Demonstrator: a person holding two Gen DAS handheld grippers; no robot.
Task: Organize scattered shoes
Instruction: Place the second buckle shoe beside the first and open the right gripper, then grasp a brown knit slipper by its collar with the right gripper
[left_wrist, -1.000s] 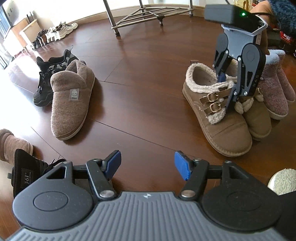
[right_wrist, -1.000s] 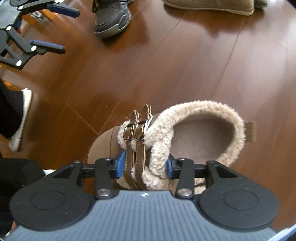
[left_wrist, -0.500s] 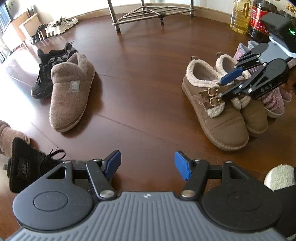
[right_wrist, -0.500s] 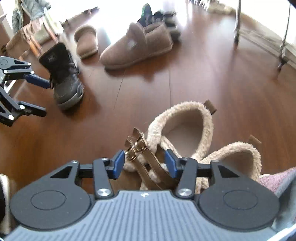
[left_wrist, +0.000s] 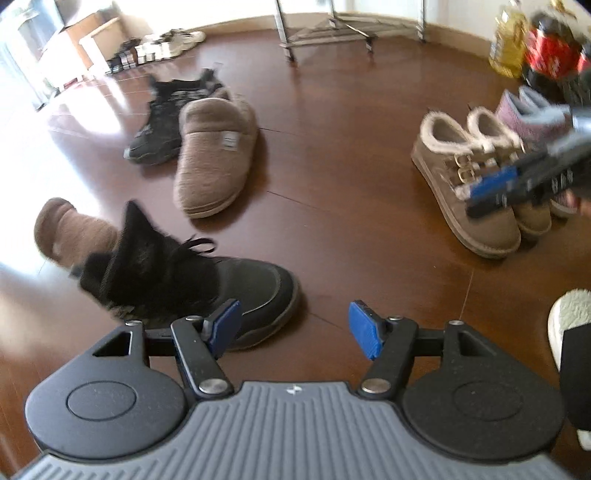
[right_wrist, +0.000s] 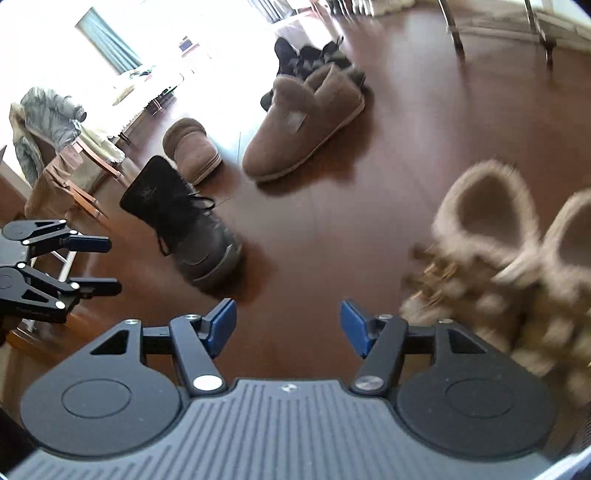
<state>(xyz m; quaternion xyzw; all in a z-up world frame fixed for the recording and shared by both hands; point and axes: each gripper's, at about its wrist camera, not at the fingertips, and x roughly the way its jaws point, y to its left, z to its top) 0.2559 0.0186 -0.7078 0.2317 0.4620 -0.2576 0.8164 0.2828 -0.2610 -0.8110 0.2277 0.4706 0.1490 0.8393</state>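
A lived-in home is showing here: shoes and slippers are lying scattered over a dark wooden floor (left_wrist: 332, 155). At ten o'clock a padded jacket (right_wrist: 40, 122) is hanging on a chair, and at two o'clock an oil bottle (left_wrist: 508, 44) is standing by the baseboard.

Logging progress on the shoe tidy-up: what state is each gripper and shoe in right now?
Left gripper: open, empty.
Right gripper: open, empty.
Buckle shoes: paired side by side, upright.
Black boot: alone, upright, shaft slumped.
Tan slipper: upright, beside a black sneaker.
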